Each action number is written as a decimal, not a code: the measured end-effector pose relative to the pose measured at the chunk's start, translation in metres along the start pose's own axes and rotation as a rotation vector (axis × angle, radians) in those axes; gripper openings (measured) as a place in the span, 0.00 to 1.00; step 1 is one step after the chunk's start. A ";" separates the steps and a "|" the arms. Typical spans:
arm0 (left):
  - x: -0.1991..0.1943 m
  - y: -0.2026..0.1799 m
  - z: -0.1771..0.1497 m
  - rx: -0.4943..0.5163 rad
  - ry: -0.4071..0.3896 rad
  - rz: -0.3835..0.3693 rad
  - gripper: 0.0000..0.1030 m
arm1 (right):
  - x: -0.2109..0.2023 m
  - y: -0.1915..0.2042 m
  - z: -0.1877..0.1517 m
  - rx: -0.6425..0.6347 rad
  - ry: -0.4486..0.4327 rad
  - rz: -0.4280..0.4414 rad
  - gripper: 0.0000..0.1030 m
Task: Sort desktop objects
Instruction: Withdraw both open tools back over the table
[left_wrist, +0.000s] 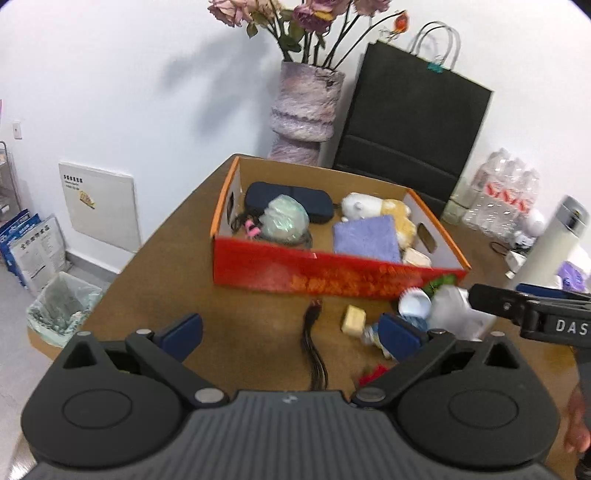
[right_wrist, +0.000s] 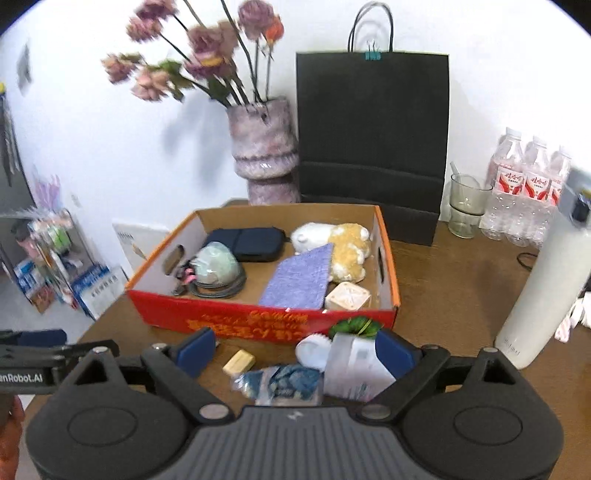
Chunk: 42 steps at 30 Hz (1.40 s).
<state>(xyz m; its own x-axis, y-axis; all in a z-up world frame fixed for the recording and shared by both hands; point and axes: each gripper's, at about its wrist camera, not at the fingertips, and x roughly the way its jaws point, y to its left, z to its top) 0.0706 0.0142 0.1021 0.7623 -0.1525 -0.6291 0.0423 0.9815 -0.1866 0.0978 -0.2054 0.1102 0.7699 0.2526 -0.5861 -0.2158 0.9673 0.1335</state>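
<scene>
Both jaws stand wide and empty: left gripper (left_wrist: 291, 334), right gripper (right_wrist: 297, 349); loose items lie low in frame before the red box (right_wrist: 258, 319), among them a tan block (right_wrist: 239, 361), probably light and rigid, best pinched across its flat sides.

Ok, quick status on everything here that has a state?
Left tool: open, nothing between its fingers.
Right tool: open, not gripping.
Red box: open-topped, partly filled.
Purple cloth: in the box, tilted against the plush toy.
Black bag: upright, clipped shut at the top.
White bottle: upright.
Glass cup: upright.
</scene>
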 end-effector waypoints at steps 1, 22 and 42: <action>-0.006 0.000 -0.009 0.008 -0.021 0.001 1.00 | -0.004 0.000 -0.009 0.004 -0.016 0.005 0.91; -0.056 -0.013 -0.133 0.170 -0.077 0.052 1.00 | -0.075 0.021 -0.149 -0.059 -0.097 -0.047 0.93; -0.022 -0.008 -0.116 0.168 -0.076 0.044 0.88 | -0.046 0.012 -0.137 -0.079 -0.087 -0.088 0.93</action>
<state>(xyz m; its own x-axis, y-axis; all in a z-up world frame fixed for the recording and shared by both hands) -0.0219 -0.0039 0.0297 0.8123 -0.1059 -0.5735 0.1101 0.9935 -0.0276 -0.0222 -0.2089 0.0293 0.8361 0.1715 -0.5212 -0.1893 0.9817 0.0193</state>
